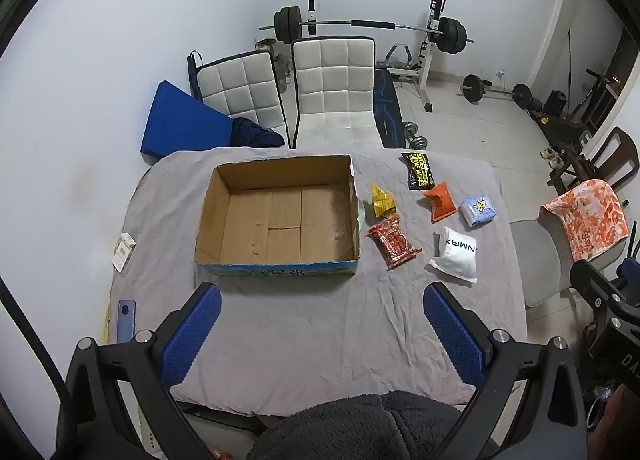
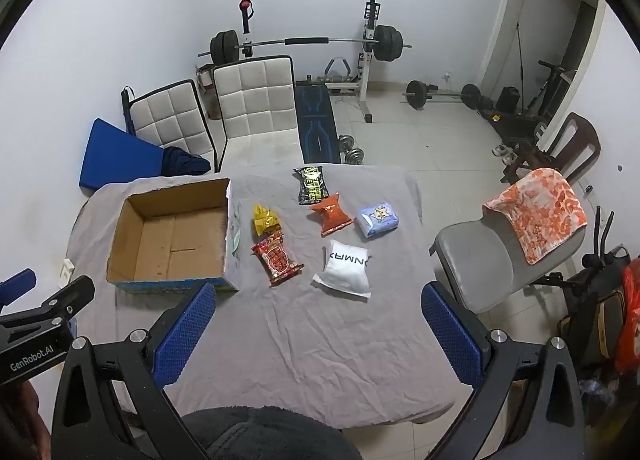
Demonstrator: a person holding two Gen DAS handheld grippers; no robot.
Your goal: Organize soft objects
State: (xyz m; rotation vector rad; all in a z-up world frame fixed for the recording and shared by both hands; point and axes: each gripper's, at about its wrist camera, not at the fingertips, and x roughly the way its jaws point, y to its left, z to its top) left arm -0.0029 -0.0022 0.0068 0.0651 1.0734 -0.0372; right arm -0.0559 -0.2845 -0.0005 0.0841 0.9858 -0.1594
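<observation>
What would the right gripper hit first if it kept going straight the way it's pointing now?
Probably the white pouch: it lies nearest, between the open right gripper's fingers, with only bare grey cloth before it. Depth is uncertain.

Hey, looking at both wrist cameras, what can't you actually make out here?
- Pale green item, left wrist view: mostly hidden behind the cardboard box wall.
- Red packet print, right wrist view: too small to read.
- White pouch lettering, left wrist view: cut off by its fold.
- Table near edge, both views: covered by dark fleece.

Even, soft indoor light (sharp centre), fisheye-bent dark corners.
</observation>
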